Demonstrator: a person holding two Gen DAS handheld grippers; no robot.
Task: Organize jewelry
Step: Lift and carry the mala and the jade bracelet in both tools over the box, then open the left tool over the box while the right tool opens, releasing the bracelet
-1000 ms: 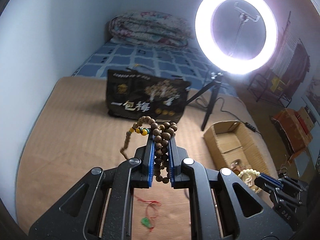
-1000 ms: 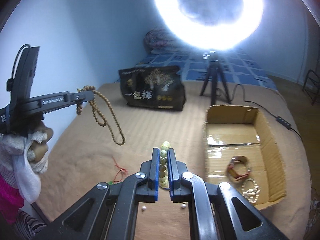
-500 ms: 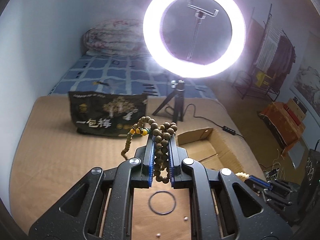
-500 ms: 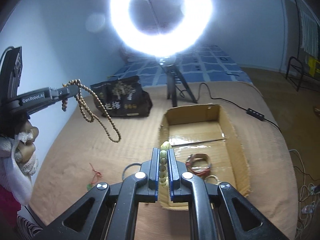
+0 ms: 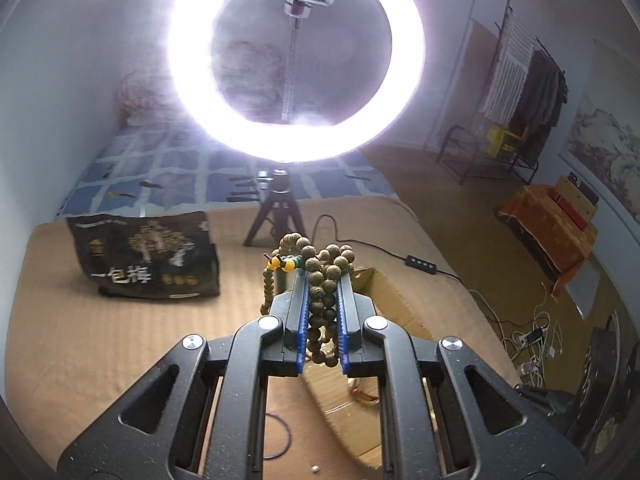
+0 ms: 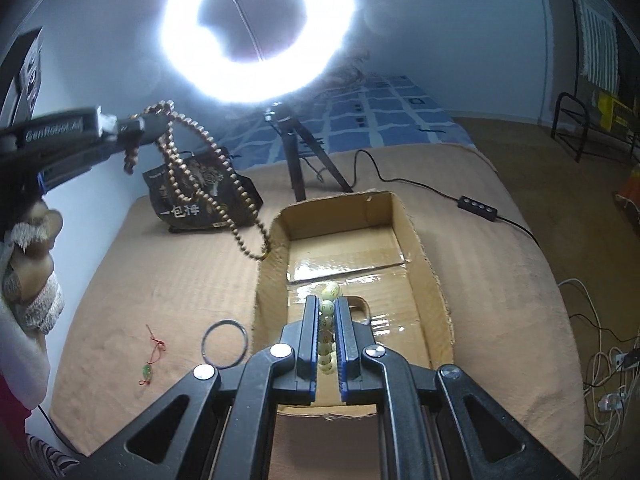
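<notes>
Bed, tan mat, ring light (image 6: 256, 32) behind. My left gripper (image 5: 323, 300) fingers clamped on wooden bead strand (image 5: 320, 276); right gripper (image 6: 327, 320) fingers clamped on pale bead bracelet (image 6: 327, 312), above cardboard box (image 6: 424, 248). Step: carrying to box. Next: lower, release inside.

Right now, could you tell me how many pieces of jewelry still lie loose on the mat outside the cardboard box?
2: a dark ring bangle beside the box's near left corner, and a red-corded green pendant further left. Others may be hidden.
</notes>
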